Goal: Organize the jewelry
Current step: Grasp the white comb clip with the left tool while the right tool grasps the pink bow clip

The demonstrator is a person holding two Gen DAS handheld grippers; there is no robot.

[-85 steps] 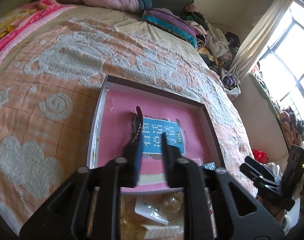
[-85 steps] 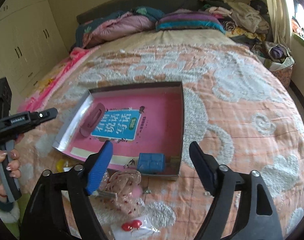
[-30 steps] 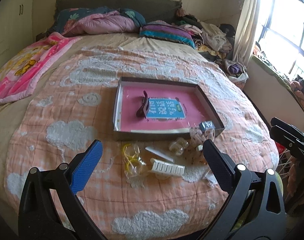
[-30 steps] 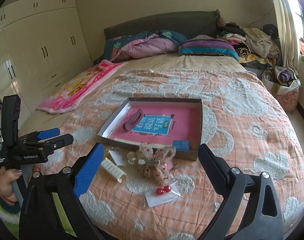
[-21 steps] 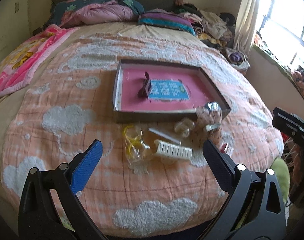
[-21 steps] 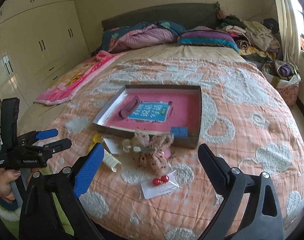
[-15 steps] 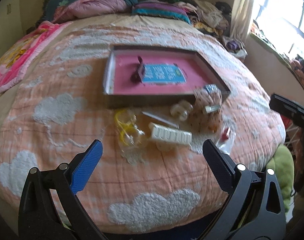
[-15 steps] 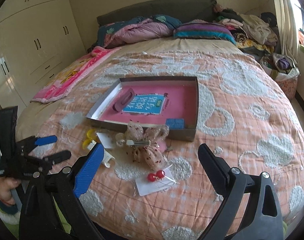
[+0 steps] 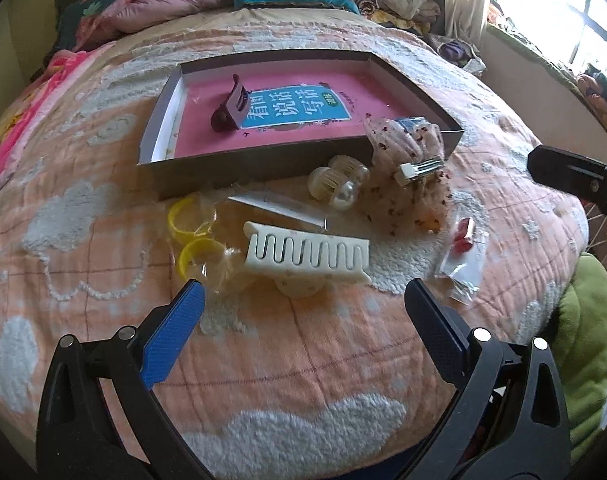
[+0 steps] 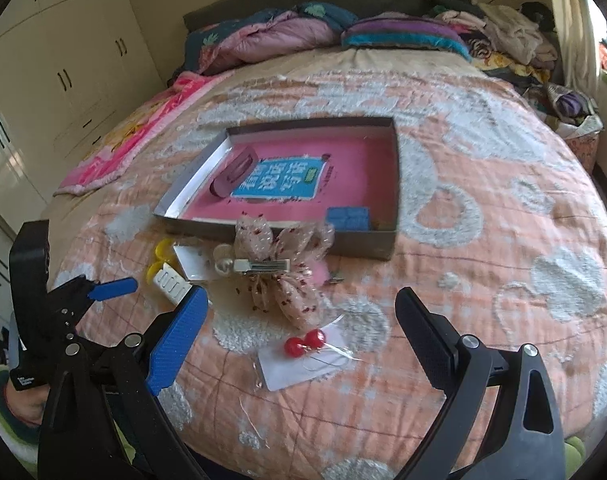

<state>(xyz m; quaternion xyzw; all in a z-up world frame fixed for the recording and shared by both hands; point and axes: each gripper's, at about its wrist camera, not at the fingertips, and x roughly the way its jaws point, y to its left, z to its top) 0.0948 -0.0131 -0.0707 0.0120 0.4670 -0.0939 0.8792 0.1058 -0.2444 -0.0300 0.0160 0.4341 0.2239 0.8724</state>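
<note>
Left wrist view: your left gripper gapes wide, empty, above the bedspread | white comb clip lies just ahead between its fingers | your right gripper spread wide, empty; red earrings just ahead.

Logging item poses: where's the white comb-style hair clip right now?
The white hair clip lies on the bedspread in front of the tray, centred in the left wrist view, right of the yellow rings, ahead of the open left gripper.

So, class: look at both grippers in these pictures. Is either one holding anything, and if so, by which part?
Nothing is held. The left gripper and the right gripper are both wide open above the bed, with the white comb and other pieces lying loose.
</note>
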